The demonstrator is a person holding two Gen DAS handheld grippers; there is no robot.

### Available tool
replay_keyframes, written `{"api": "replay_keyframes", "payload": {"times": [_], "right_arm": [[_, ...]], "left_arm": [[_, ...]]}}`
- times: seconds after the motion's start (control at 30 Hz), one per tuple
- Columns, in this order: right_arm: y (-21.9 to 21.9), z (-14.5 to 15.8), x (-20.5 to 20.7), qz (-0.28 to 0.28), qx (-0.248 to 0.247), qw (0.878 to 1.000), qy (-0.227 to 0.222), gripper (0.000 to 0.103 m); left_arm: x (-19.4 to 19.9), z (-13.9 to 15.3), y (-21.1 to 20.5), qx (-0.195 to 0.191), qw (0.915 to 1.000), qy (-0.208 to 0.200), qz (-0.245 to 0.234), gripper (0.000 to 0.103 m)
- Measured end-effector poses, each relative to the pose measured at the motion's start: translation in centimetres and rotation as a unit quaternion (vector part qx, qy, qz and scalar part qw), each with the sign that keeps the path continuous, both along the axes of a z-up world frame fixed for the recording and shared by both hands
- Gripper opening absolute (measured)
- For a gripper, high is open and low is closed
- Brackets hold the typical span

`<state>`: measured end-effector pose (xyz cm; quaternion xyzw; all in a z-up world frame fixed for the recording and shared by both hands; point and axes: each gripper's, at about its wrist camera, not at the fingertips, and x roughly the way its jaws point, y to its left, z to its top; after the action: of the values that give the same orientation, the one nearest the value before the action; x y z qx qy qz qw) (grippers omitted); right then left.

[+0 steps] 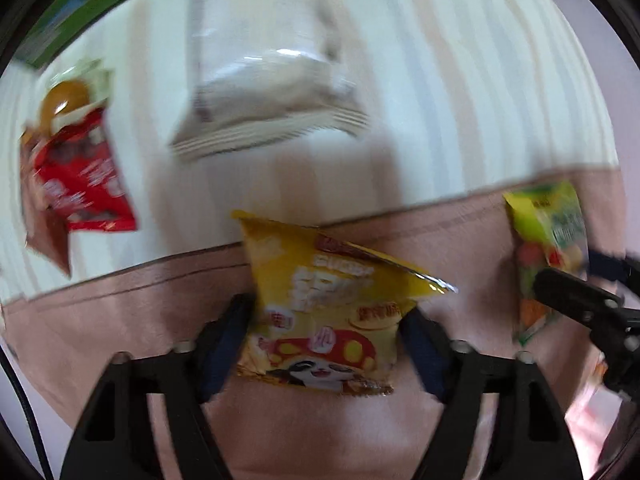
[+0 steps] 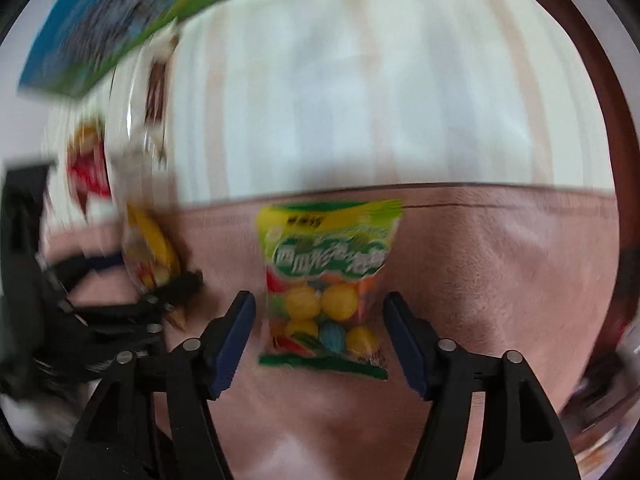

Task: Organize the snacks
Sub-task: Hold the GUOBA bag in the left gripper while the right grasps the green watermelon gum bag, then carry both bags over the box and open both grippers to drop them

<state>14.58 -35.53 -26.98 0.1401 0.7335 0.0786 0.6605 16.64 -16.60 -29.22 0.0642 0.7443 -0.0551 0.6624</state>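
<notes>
Snacks in view: yellow packet (image 1: 320, 312) sits between the fingers of the left gripper (image 1: 326, 344); both pads press its sides at mid-height, so it is gripped. Green candy bag (image 2: 328, 280) lies between the fingers of the right gripper (image 2: 320, 336); a gap shows on each side, so these tongs stand part-open and hold nothing.

Both packets lie over the pink cloth (image 1: 120, 312), just below its seam with the striped white cloth (image 1: 460, 100). In the left wrist view the green bag is at 3 o'clock of the yellow one, well apart.

Handling, judged: both are light, air-puffed foil or film pouches, soft and slippery, contents probably crushable in the yellow one. Round candies in the green bag will shift. Best hold is across the flat body near a sealed edge, gentle squeeze.

Other items: red packet (image 1: 84, 184) at 9 o'clock, pale silver-white pouch (image 1: 272, 96) at 12 o'clock, on the striped cloth.

Containers: a green-and-blue box edge (image 2: 120, 20) at 11 o'clock; contents cannot be told. No tray or basket seen.
</notes>
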Motion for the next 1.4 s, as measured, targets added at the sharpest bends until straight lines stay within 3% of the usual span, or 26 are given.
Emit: {"api": "replay_keyframes", "payload": {"times": [0.07, 0.17, 0.33, 0.43, 0.53, 0.67, 0.8, 0.9, 1.0, 1.13, 1.27, 1.4], "right_arm": [[-1.6, -0.2, 0.7, -0.036, 0.007, 0.999, -0.009, 0.069], [-2.9, -0.8, 1.0, -0.057, -0.006, 0.998, -0.022, 0.069], [-1.6, -1.5, 1.1, -0.04, -0.052, 0.997, -0.032, 0.069], [0.7, -1.5, 1.5, -0.013, -0.095, 0.995, -0.038, 0.057], [1.0, -1.0, 0.9, -0.009, -0.097, 0.994, -0.042, 0.056], [2.1, -0.7, 0.8, -0.026, -0.064, 0.997, -0.038, 0.056], [2.0, 2.0, 0.7, -0.051, -0.011, 0.998, -0.041, 0.056], [2.4, 5.0, 1.3, -0.059, 0.018, 0.996, -0.064, 0.056], [1.9, 9.3, 2.6, -0.068, 0.049, 0.992, -0.096, 0.055], [1.0, 15.5, 7.5, -0.071, 0.077, 0.982, -0.158, 0.055], [3.2, 19.0, 12.9, -0.059, 0.063, 0.973, -0.213, 0.056], [4.2, 19.5, 18.0, -0.042, 0.025, 0.972, -0.232, 0.055]], "left_arm": [[0.2, 0.3, 1.2, -0.027, 0.9985, 0.0, 0.049, 0.067], [0.3, 0.2, 2.2, -0.05, 0.9959, 0.01, 0.075, 0.067], [0.6, -0.3, 2.2, -0.041, 0.9977, 0.016, 0.051, 0.067], [1.3, -0.1, 0.2, -0.031, 0.9988, -0.004, 0.038, 0.059], [0.4, 0.5, -1.6, -0.032, 0.9991, -0.016, 0.024, 0.052], [0.2, 2.2, -1.9, -0.048, 0.9983, -0.025, 0.023, 0.051], [0.7, 5.4, -1.1, -0.08, 0.9957, -0.033, 0.034, 0.051], [1.6, 9.4, -0.2, -0.113, 0.9912, -0.053, 0.045, 0.051], [3.8, 14.0, 1.2, -0.146, 0.9843, -0.078, 0.06, 0.051], [8.0, 19.3, 3.4, -0.18, 0.9743, -0.115, 0.072, 0.051], [13.4, 23.3, 6.5, -0.178, 0.9689, -0.153, 0.079, 0.051], [16.8, 23.4, 9.4, -0.148, 0.9698, -0.176, 0.082, 0.051]]}}
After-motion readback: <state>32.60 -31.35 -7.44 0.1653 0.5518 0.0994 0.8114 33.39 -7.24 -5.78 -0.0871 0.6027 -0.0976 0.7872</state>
